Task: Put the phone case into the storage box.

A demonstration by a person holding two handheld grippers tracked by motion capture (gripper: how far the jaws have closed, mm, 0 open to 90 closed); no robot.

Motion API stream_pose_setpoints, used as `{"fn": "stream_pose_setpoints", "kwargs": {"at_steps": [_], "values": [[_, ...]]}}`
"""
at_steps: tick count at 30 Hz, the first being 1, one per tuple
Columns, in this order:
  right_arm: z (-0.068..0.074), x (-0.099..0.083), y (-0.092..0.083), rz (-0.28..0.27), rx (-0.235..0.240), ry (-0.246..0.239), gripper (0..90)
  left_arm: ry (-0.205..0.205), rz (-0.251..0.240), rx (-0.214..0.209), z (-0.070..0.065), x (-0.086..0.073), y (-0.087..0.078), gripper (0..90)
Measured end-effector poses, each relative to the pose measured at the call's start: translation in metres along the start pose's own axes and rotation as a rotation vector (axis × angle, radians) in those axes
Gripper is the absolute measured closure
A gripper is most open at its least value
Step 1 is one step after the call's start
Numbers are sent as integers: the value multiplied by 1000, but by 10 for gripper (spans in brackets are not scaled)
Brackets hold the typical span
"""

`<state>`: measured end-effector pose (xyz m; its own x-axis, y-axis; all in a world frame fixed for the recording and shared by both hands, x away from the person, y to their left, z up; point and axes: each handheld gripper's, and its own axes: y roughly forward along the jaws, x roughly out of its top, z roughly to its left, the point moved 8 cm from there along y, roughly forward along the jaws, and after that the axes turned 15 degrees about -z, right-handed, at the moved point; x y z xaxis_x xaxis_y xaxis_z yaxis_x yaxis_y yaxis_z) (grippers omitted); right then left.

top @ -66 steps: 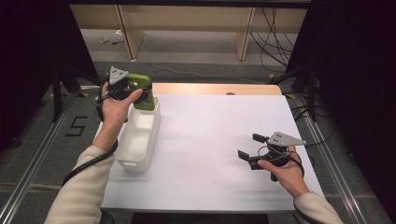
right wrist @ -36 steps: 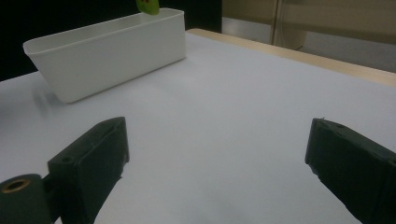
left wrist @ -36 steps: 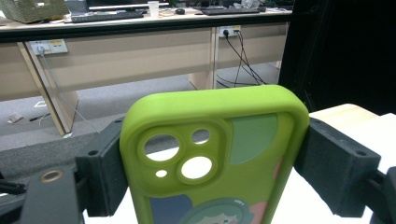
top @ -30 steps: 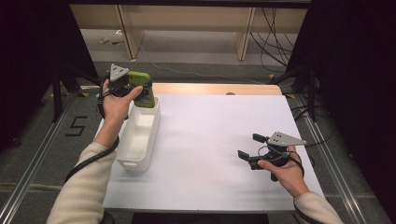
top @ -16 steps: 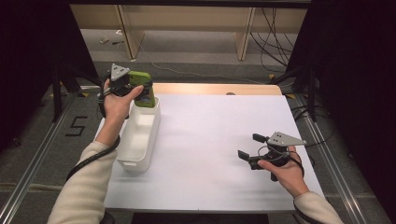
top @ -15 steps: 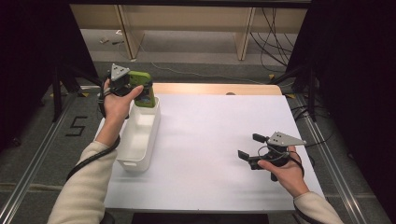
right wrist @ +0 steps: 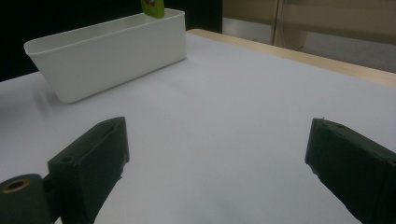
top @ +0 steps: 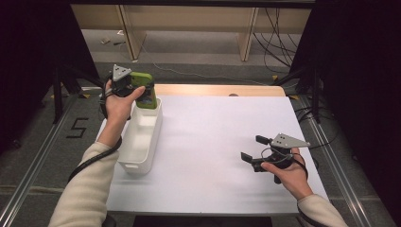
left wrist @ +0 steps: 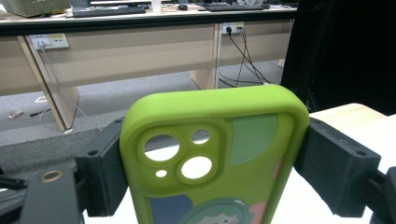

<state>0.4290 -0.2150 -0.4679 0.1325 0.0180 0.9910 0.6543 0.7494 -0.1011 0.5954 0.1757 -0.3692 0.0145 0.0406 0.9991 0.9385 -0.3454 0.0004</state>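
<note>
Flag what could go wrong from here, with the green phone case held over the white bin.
1. The left claw pinches the green phone case only by its side edges; a soft case could flex and slip out early.
2. The case hangs at the far end of the white bin, close to its rim, so a drop might clip the rim or land outside.
3. The right claw rests open and far off, too distant to steady the bin.

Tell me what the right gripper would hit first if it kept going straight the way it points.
Probably the white bin: the right gripper, jaws open and empty, aims across bare table toward it. Depth is unclear, so it might pass the bin's near end.
</note>
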Motion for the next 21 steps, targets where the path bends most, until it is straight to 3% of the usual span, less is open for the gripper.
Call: {"fn": "stream_pose_setpoints", "kwargs": {"at_steps": [21], "values": [[0,0,0,1,1,1,73,9,10,2,2,-5,4,171]]}}
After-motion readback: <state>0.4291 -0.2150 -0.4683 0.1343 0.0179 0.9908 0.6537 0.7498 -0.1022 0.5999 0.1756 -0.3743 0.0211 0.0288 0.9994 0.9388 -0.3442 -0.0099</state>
